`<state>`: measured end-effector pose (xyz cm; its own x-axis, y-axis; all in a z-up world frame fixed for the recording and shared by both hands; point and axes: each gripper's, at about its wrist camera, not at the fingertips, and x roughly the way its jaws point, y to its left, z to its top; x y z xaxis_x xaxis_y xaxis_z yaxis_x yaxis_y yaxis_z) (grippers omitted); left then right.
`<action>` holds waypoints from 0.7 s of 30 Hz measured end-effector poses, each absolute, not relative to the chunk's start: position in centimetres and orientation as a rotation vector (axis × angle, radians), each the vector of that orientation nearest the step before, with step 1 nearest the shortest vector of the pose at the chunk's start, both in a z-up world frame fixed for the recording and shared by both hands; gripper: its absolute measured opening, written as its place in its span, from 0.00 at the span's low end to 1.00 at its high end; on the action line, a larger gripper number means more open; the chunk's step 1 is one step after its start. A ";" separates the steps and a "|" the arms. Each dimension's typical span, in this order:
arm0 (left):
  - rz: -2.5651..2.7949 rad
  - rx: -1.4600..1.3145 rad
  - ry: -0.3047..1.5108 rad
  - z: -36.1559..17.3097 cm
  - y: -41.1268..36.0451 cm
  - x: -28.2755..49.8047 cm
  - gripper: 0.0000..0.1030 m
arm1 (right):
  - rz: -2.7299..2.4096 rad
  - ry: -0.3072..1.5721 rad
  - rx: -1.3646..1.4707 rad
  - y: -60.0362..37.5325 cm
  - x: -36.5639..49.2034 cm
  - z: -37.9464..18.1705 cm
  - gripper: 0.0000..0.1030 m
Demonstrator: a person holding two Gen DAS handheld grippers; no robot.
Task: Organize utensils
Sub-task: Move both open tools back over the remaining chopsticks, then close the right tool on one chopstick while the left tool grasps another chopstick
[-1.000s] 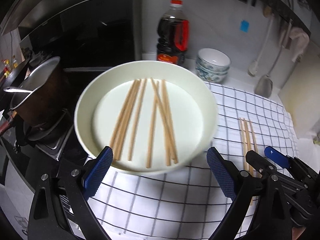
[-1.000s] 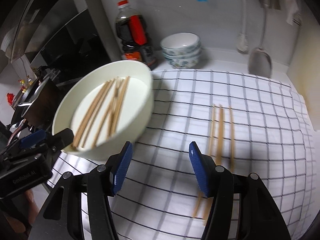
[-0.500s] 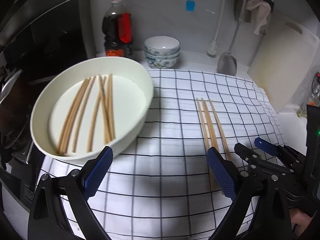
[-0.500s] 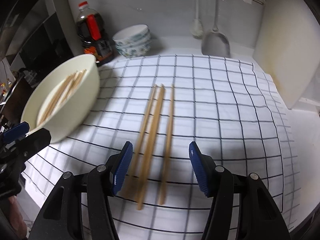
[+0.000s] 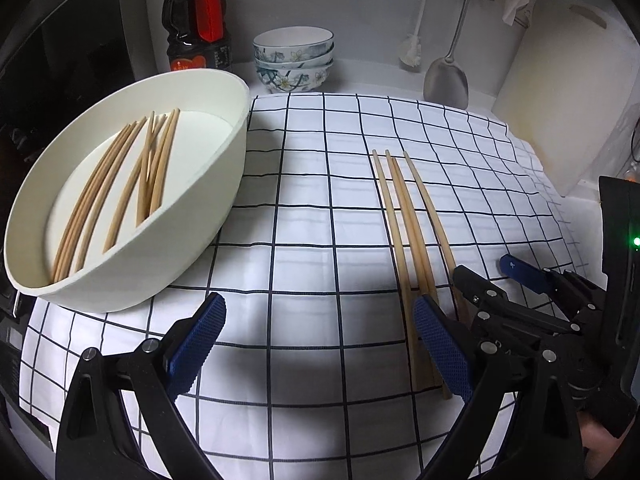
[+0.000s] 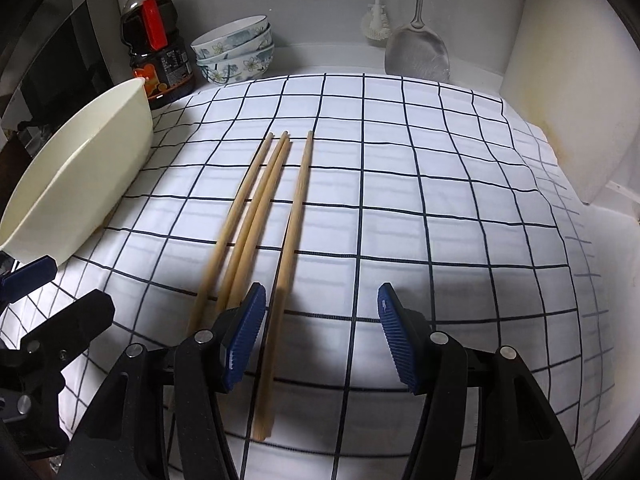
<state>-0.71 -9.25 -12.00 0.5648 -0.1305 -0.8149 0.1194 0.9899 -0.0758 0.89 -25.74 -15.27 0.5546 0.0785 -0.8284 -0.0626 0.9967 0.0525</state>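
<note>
- A checked cloth [image 6: 400, 200] covers the desk; four chopsticks [image 6: 256, 216] lie on it.
- The right gripper [image 6: 322, 336] stands partly open, empty, over their near ends.
- The left gripper [image 5: 320, 344] is wide open, holding nothing.

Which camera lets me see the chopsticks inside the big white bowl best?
The left wrist view: it looks down into the bowl and shows the chopsticks lying inside. The right wrist view shows only the bowl's outer wall, hiding them.

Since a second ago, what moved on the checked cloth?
Both grippers swung away from the white basin and came down toward the loose chopsticks on the cloth. The left gripper and right gripper stayed open; nothing was grabbed or dropped. The basin, its chopsticks and the loose ones lie as before.
</note>
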 end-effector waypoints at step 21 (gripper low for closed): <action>-0.113 -0.009 0.970 -13.8 -10.4 0.8 0.90 | 0.141 0.931 -0.084 -25.4 2.1 -16.1 0.06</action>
<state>0.84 -10.42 -13.84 0.5598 -0.0999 -0.8226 0.0920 0.9941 -0.0581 2.10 -25.38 -16.13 0.5891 0.0842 -0.8037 -0.1568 0.9876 -0.0114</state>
